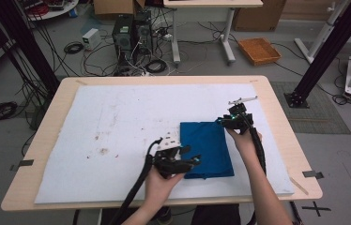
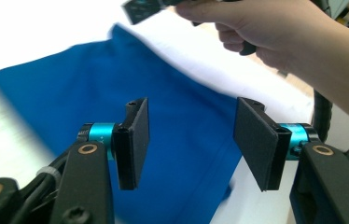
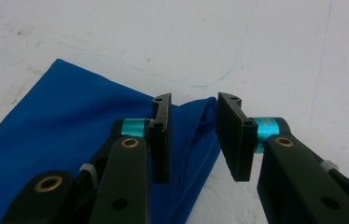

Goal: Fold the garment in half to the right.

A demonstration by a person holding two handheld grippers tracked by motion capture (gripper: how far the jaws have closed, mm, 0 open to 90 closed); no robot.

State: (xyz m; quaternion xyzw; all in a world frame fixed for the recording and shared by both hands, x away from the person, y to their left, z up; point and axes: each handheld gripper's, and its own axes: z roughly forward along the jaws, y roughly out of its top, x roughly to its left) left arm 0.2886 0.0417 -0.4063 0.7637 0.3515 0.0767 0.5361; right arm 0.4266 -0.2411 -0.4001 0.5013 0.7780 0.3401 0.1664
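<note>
1. Right gripper [image 3: 193,135] over far right corner of blue cloth [image 3: 65,135], jaws apart with a narrow gap, straddling a raised fold of the corner; not clamped yet. Looks placed to pinch that corner for a fold or lift.
2. Left gripper [image 2: 189,140] at near left side of cloth, jaws wide apart, nothing between them; cloth surface under and beyond the gap. Probably lined up to take the near edge or corner so both ends can be handled together.
3. High view: left gripper [image 1: 179,161] at near left edge of cloth [image 1: 206,145], right gripper [image 1: 234,119] at far right corner, roughly diagonal across the cloth. Judged as a two-point hold for folding; neither grip made.
4. Right hand [image 2: 256,23] seen across the cloth from left gripper view, wrapped round its gripper handle.
5. Cloth: solid blue, smooth knit-like fabric, already folded into a rough rectangle, flat except the lifted ridge at the far right corner and a slightly bunched near edge. Seam or fold line faintly visible in left gripper view.
6. Cloth lying on white mat [image 1: 117,122], right of centre, toward the near side; mat stained with brown marks left of the cloth.
7. Mat covering most of wooden bench [image 1: 277,122]; cables and computer boxes on floor beyond, not involved.
</note>
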